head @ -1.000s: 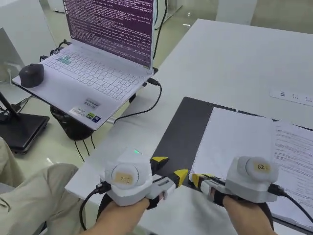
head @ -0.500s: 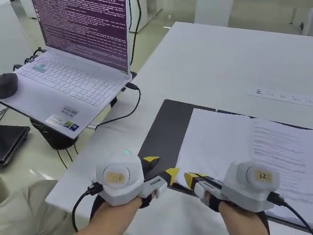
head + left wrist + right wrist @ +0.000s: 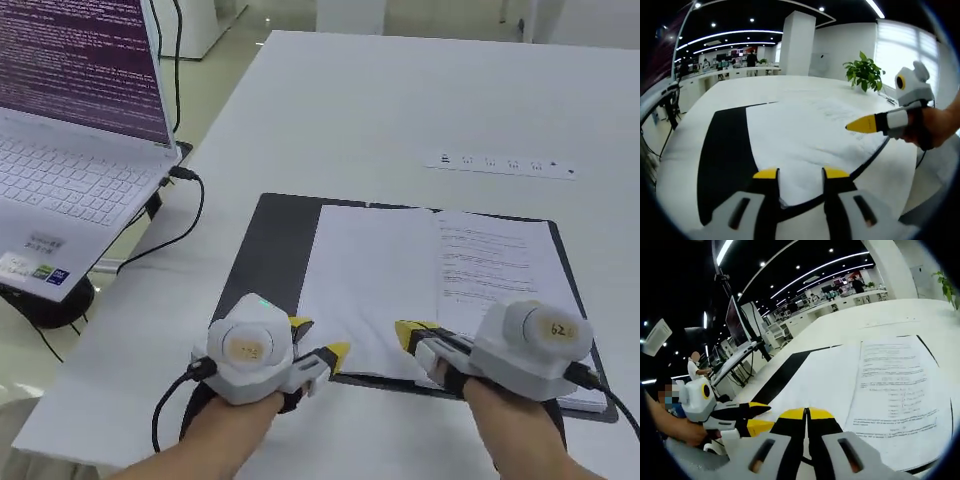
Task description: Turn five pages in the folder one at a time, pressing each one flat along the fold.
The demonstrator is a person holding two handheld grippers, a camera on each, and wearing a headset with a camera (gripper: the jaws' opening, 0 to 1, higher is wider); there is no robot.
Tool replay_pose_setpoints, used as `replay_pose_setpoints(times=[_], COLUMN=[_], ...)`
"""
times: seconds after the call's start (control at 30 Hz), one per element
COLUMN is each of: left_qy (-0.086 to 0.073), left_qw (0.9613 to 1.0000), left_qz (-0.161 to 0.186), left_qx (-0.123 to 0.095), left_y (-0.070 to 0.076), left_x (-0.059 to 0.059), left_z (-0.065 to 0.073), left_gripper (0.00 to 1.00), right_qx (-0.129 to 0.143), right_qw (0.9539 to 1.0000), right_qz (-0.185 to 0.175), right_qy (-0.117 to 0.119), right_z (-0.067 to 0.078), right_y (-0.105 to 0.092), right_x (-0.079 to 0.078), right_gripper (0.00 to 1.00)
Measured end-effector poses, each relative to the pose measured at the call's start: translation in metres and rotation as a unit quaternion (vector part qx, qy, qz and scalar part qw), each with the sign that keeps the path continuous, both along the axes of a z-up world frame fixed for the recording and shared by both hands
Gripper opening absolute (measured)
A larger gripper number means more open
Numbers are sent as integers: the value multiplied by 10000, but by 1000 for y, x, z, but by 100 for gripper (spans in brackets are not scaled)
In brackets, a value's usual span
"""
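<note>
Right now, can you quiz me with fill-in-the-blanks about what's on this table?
1. The folder lies ___, not closed, on the table.
2. The left hand-held gripper is open; the right hand-held gripper is ___.
3. Both have jaw tips coloured ___.
4. As the person sees it, the laptop sits to the folder's ___.
Missing words: open, shut, yellow, left.

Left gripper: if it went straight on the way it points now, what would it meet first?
Most likely the blank white page of the open black folder, whose near edge lies at the open left gripper. The right gripper sits to one side of that line, though depth is unclear.
</note>
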State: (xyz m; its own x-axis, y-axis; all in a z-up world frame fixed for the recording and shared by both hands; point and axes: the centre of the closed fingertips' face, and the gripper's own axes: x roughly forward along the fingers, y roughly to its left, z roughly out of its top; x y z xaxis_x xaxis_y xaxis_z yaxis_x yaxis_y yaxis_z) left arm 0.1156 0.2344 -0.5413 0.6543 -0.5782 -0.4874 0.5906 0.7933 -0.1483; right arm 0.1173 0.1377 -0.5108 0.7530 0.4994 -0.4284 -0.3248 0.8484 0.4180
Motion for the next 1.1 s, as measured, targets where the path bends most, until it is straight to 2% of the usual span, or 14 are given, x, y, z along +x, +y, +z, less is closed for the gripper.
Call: replay_pose_setpoints(times=[0.03, 0.13, 0.17, 0.2, 0.23, 0.37, 0.47, 0.67, 0.83, 1.1], left_qy=[20, 83, 99, -95, -14, -188, -219, -302, -313, -326], left_qw=[9998, 9996, 9993, 9993, 9993, 9988, 9990, 9987, 9988, 9989], left_qz=[104, 141, 139, 68, 98, 16, 32, 36, 53, 47], left_qx=[185, 223, 337, 363, 350, 451, 379, 418, 380, 334], left_y=[5, 6, 8, 7, 7, 8, 9, 8, 9, 9], left_x=[1, 1, -1, 0, -2, -4, -3, -4, -4, -4], left_z=[-5, -12, -16, -12, -14, -14, -14, -14, -13, -14], left_gripper=[32, 33, 33, 33, 34, 34, 34, 34, 34, 34], right_qx=[-21, -110, -22, -4, -45, -84, -69, -161, -310, -443], right_qw=[10000, 9995, 9993, 9992, 9991, 9984, 9981, 9976, 9969, 9967], right_qz=[-49, -208, -224, -215, -215, -162, -189, -221, -210, -226], right_qy=[-61, -197, -294, -348, -363, -529, -579, -636, -689, -641], right_z=[0, 0, 1, 2, 1, 4, 3, -3, -3, -11], right_y=[-7, -23, -26, -28, -30, -35, -38, -44, -40, -38], right_x=[4, 16, 21, 25, 28, 48, 62, 86, 96, 111], right_gripper=[0, 0, 0, 0, 0, 0, 0, 0, 0, 0])
